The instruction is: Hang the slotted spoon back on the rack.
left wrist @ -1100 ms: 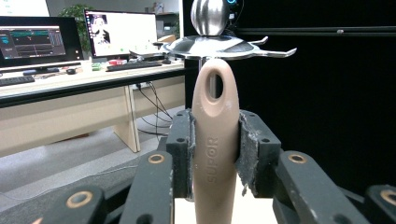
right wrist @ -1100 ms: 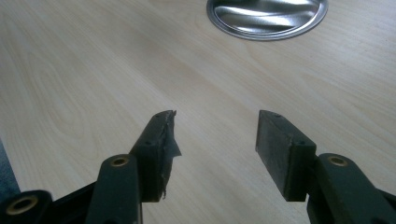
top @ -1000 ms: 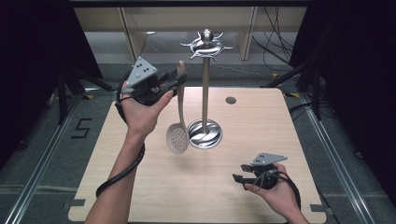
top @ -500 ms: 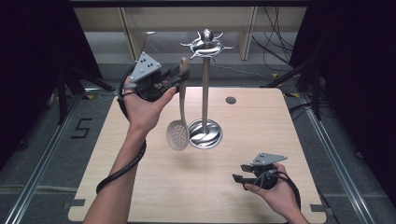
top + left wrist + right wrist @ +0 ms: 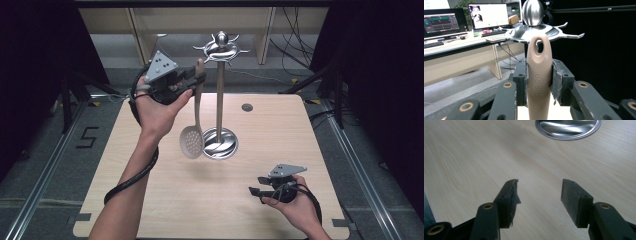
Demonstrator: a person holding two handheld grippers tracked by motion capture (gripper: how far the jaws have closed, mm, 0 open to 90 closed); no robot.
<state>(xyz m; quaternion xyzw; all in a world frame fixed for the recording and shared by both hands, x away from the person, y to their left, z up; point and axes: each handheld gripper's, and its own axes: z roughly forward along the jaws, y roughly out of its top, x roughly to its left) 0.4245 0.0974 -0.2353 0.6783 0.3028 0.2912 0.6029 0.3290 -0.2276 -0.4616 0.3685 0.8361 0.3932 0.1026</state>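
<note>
- Steel utensil stand (image 5: 219,90) rises at centre frame; its round base (image 5: 218,144) sits on the wooden table (image 5: 165,200), and its hooked crown (image 5: 541,31) lies close behind the handle tip.
- Slotted spoon (image 5: 195,115): beige handle with a hanging hole at the top, pale perforated bowl hanging low, just left of the stand's pole, clear of the table.
- Left gripper (image 5: 192,80), upper left of centre, pinches the handle near its top.
- Right gripper (image 5: 256,192), lower right, rests with jaws spread, nothing between them.
</note>
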